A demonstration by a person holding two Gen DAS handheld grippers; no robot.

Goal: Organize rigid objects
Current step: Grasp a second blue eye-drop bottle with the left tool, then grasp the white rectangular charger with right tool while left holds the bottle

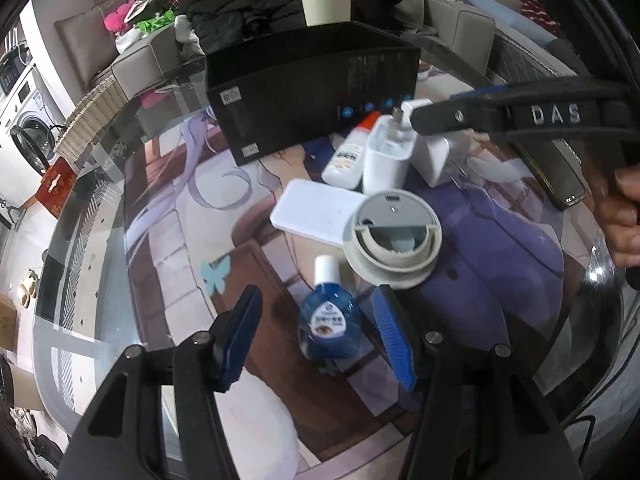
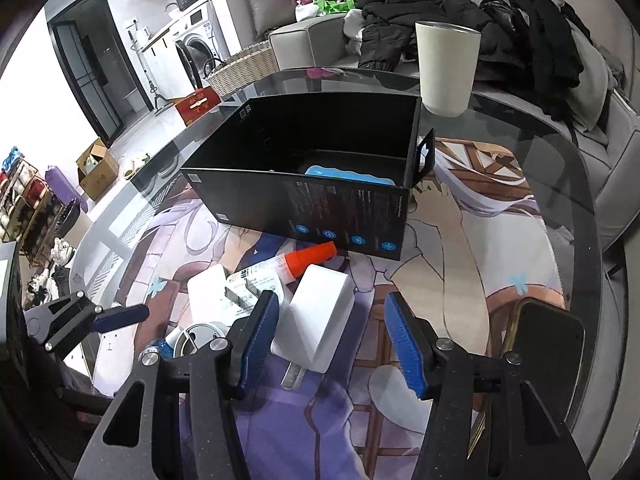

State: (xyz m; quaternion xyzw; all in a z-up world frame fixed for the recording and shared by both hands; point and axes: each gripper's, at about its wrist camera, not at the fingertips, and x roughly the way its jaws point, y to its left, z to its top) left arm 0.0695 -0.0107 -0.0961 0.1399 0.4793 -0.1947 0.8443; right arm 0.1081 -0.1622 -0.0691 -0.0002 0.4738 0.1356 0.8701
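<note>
Blue bottle [image 1: 329, 322] lies between the wide-open left claw [image 1: 320, 336], ungripped; right claw [image 2: 332, 338] gapes, empty.

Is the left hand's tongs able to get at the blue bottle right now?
Probably yes: the left tongs are open with the blue bottle lying between their fingers, nothing covering it. The round gray lid sits just beyond.

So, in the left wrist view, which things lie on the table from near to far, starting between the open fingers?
blue eye-drop bottle → round grey and white device → white power bank → white tube with orange cap → black box → beige cup
</note>
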